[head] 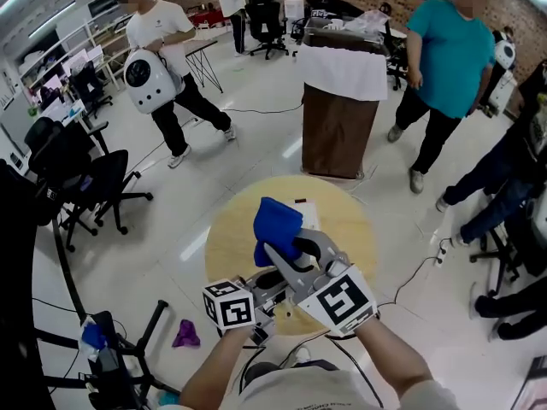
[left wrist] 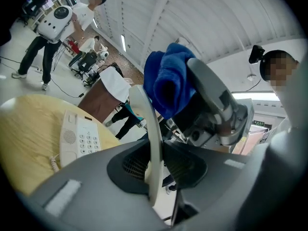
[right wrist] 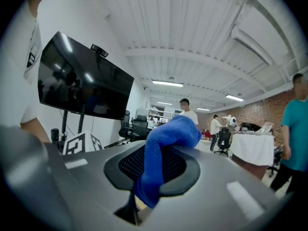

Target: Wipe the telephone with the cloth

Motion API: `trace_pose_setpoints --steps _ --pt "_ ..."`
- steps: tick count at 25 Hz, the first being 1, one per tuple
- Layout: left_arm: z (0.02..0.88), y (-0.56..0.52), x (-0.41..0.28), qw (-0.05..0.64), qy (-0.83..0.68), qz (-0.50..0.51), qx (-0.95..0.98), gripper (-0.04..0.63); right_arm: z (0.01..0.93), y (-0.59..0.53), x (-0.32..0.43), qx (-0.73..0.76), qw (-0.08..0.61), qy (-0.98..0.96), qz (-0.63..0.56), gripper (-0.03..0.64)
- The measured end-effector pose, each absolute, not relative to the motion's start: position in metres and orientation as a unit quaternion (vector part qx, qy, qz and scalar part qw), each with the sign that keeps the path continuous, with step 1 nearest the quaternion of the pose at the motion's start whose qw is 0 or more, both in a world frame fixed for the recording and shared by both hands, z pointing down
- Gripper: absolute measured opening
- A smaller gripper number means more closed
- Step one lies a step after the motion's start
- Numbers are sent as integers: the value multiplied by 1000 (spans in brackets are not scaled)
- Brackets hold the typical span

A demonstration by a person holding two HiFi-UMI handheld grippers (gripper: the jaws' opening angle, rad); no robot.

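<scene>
The telephone (left wrist: 77, 138), a cream-white push-button set, is sitting on a round yellow surface (head: 231, 237), with its keypad facing up, as the left gripper view is showing. That surface is standing on a pale glossy floor (head: 256, 143). Beyond it a brown stand (head: 338, 135) is carrying a white cover. Several persons are standing or walking around the far part of the room. Both claws are being held over the near side of the surface, close together and pointing roughly level. The right claw (right wrist: 137, 201) is clamping down on a blue cloth (right wrist: 166, 143). Its jaws are sitting close together, with the fabric pinched in the slot between them. The loose part is bunching upward past the jaw tips. The left claw (left wrist: 153, 174) is gripping a slim, cream-white curved handset (left wrist: 147, 124). Its jaws are standing partly apart, pressing on either side of the piece, which is rising edge-on from between them. In the left gripper view the cloth is hanging just beside the upper end of the handset. Whether the two are touching cannot be determined. A coiled cord (left wrist: 53, 162) is lying at the near corner of the telephone on the surface.
</scene>
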State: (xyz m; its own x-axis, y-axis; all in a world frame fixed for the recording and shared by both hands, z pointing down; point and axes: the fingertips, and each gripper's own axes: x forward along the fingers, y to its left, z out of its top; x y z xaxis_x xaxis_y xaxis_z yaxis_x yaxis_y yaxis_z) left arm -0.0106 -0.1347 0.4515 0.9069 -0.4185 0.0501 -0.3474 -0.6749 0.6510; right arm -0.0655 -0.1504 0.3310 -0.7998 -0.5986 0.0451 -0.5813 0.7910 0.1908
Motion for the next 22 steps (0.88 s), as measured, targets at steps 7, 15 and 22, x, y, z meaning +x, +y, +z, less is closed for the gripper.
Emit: trace_pose_setpoints --steps 7,15,22 --pt "451 -137 -15 329 -216 -45 918 81 365 -135 -87 276 109 -952 -72 64" --pt "454 -127 -13 321 -212 -33 922 81 366 -145 -88 282 116 -948 -89 64" --pt "454 -123 -20 319 -213 -33 923 81 354 -162 -90 290 108 -946 -97 64"
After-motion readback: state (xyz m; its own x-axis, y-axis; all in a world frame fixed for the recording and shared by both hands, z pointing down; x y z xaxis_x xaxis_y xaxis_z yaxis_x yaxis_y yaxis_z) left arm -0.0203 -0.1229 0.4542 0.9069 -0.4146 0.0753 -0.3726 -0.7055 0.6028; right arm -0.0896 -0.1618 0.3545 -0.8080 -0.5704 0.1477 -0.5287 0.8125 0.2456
